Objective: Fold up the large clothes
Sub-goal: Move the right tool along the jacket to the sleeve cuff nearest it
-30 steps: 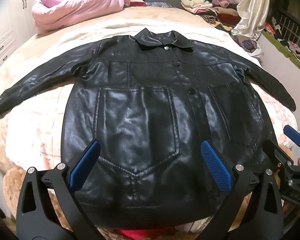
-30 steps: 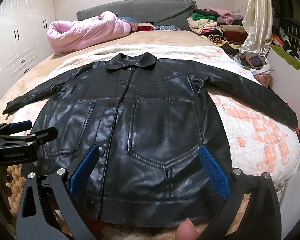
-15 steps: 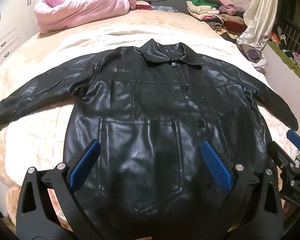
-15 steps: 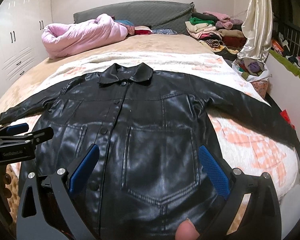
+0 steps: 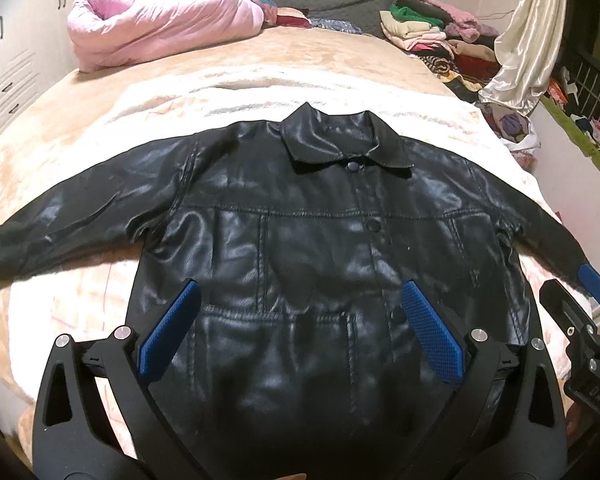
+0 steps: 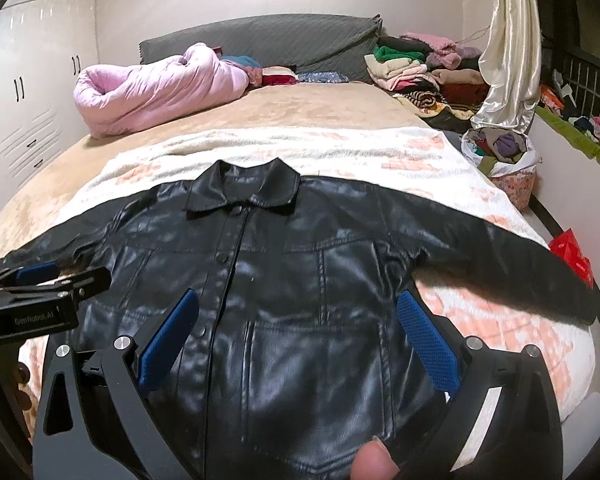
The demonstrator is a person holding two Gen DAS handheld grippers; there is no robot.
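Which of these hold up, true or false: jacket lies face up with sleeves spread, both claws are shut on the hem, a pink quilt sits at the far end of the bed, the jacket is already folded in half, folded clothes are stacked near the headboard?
1. The jacket lies front up, sleeves spread. True.
2. Both claws grip its hem. False: the left claw and right claw are open, holding nothing.
3. A pink quilt sits at the bed's far end. True.
4. The jacket is folded in half. False: it lies flat, unfolded.
5. Folded clothes are stacked near the headboard. True.
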